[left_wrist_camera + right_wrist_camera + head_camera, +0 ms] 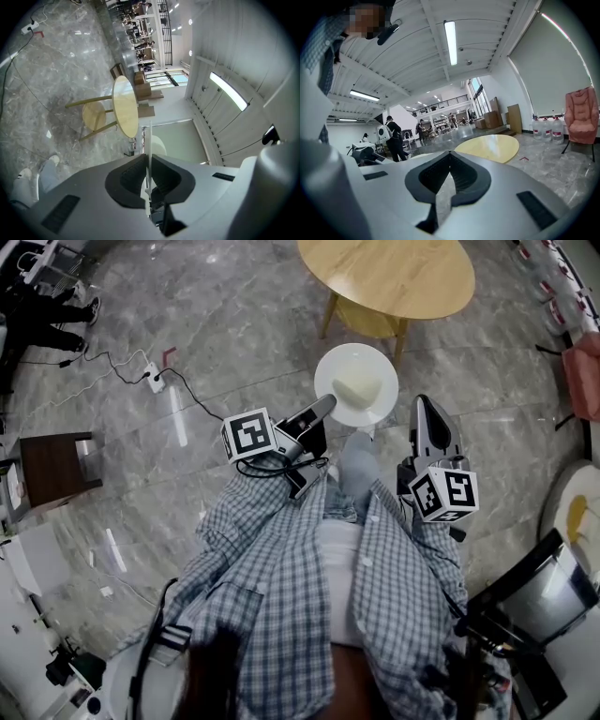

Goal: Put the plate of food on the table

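**Item:** plate of food [356, 357], white and round, with a pale mound [359, 388] at its centre.
**Location:** held over the floor [187, 352], short of the near edge of the counter [386, 277] and not yet on it.
**Holder:** left gripper [322, 409], jaws clamped on the plate's left rim.
**Right gripper** [424, 404]: jaws together on nothing, just right of the plate.
**Bearing:** the counter lies straight ahead of the left jaws, so the next move is probably a forward carry.
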Demonstrator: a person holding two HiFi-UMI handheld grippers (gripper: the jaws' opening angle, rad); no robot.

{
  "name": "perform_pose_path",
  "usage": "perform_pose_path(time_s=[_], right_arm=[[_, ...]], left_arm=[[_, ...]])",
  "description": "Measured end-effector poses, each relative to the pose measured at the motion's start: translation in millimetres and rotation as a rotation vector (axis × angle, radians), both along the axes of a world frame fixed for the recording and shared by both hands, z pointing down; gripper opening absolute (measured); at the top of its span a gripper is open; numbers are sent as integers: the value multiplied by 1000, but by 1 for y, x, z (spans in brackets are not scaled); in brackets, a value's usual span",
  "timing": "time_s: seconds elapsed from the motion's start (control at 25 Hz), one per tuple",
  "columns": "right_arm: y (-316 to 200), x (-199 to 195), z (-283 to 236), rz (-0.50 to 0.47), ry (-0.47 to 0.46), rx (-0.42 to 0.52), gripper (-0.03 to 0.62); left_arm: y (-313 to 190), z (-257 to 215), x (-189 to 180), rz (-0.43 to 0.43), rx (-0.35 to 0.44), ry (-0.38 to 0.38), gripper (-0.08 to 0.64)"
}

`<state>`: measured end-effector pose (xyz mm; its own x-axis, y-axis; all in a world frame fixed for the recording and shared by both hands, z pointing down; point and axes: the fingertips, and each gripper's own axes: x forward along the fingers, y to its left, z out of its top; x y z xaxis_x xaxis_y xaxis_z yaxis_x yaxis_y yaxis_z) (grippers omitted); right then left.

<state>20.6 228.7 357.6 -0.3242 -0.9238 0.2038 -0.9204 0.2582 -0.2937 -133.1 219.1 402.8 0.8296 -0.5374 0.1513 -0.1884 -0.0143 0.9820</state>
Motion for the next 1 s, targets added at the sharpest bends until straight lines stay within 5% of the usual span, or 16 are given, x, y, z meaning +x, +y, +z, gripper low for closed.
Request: perform_pose_path(time_s=[1.0], right_arm=[[-115,47,10,-107,39,-13,8]], left_arm=[[-96,-1,44,-112,-11,41,21]])
